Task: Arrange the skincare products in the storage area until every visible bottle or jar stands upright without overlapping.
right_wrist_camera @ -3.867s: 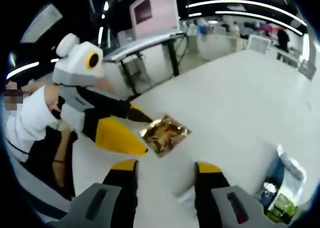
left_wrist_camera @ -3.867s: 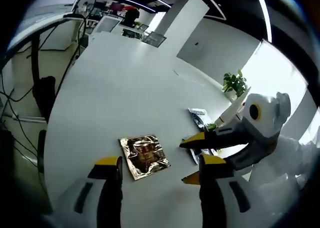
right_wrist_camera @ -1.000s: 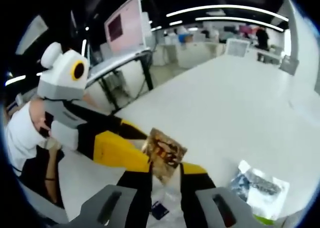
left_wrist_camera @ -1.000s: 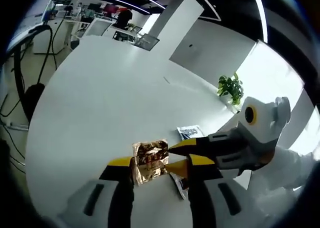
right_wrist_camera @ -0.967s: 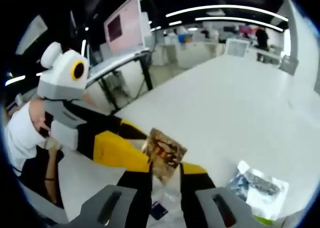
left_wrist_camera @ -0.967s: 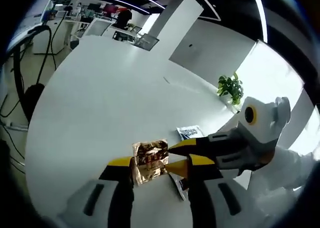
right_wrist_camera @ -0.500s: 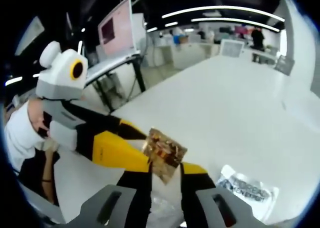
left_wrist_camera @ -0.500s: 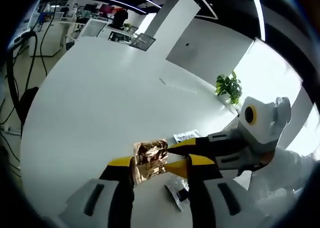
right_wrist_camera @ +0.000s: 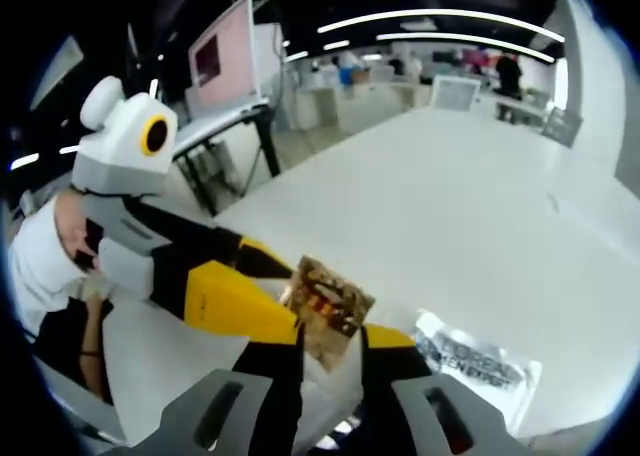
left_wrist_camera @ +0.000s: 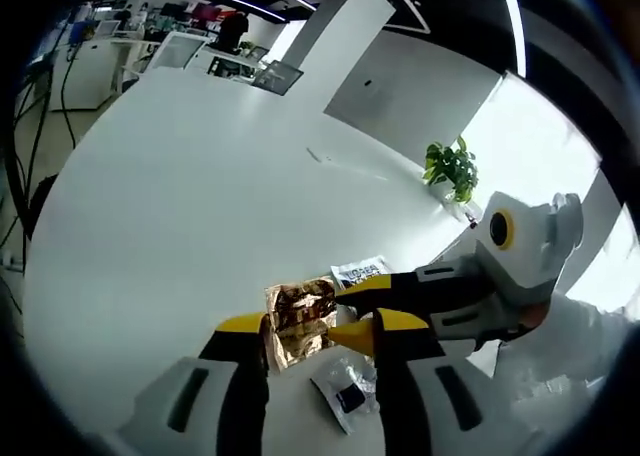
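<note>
You have the gold foil sachet (left_wrist_camera: 298,319) pinched between both tools, low in the frame and just left of centre in the left gripper view. The left gripper (left_wrist_camera: 300,334) has its jaws clamped on the sachet's lower edges, and the right gripper (left_wrist_camera: 350,308) comes in from the right of that frame with its yellow tips closed on the sachet's right side. In the right gripper view the same sachet (right_wrist_camera: 325,308) sits at lower centre, gripped by the right gripper (right_wrist_camera: 328,348), with the left gripper (right_wrist_camera: 290,311) reaching in from the left.

The sachet appears lifted clear of the white counter (left_wrist_camera: 200,196). Below it lies a clear packet (left_wrist_camera: 345,394) with something dark inside, and just above and right a printed white pouch (left_wrist_camera: 362,272) lies flat; that pouch (right_wrist_camera: 478,368) shows at lower right in the right gripper view.

Judging by this, little is done: no bottle or jar stands upright anywhere you can see, and I cannot make out a storage area. Everything still needs placing.
</note>
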